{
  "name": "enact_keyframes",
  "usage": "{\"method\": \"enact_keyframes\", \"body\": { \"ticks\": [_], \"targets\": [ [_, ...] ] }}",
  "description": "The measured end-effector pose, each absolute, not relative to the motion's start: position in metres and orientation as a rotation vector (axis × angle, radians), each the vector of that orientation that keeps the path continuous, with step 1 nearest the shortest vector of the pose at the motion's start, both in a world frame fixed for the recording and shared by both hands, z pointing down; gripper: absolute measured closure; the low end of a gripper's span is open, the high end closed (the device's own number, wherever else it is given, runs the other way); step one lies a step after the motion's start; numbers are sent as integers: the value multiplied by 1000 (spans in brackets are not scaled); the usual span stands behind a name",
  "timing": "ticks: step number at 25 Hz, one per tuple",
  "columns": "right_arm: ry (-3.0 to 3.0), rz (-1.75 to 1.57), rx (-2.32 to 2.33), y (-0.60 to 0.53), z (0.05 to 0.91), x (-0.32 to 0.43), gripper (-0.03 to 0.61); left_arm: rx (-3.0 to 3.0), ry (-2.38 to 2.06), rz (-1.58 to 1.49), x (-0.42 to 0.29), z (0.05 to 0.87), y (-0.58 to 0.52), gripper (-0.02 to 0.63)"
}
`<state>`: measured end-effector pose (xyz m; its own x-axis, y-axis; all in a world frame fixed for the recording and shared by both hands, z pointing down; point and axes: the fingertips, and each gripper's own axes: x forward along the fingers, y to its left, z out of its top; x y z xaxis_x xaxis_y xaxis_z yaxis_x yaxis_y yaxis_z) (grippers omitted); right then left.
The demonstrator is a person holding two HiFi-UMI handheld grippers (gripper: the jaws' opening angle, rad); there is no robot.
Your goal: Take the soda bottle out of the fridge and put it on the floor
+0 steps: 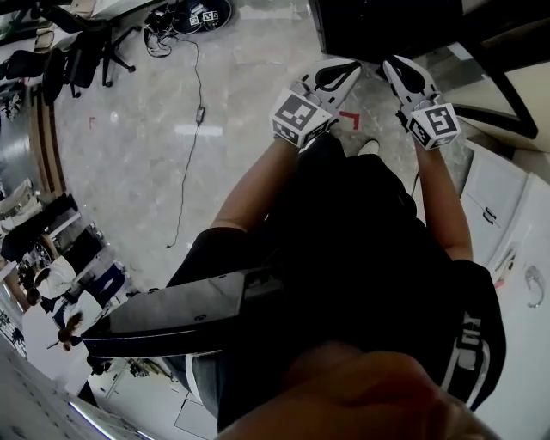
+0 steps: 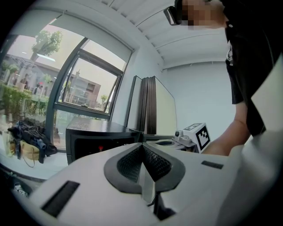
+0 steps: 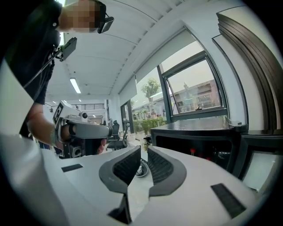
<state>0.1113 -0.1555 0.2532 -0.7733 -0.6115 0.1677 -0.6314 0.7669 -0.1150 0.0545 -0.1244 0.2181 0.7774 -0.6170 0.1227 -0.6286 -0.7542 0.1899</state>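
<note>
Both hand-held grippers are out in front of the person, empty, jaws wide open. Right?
No: the jaws are shut, not wide open. The left hand-held gripper and right hand-held gripper each show this in their own gripper views; both are empty and out in front of the person.

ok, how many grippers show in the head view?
2. The left gripper at top centre, over the floor; the right gripper just right of it, by the dark cabinet. Both shut, empty. No others visible.
</note>
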Motion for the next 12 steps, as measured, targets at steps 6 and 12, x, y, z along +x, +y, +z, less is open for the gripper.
{"method": "enact_keyframes", "body": {
  "ticks": [6,12],
  "targets": [
    [-2787,244,1093,-227,282,102,487,2735,-976,134,47,256,-178,615],
    [-2751,257,1157,-298,340,105,427,2681,-1092,187,41,301,-236,615]
  ]
}}
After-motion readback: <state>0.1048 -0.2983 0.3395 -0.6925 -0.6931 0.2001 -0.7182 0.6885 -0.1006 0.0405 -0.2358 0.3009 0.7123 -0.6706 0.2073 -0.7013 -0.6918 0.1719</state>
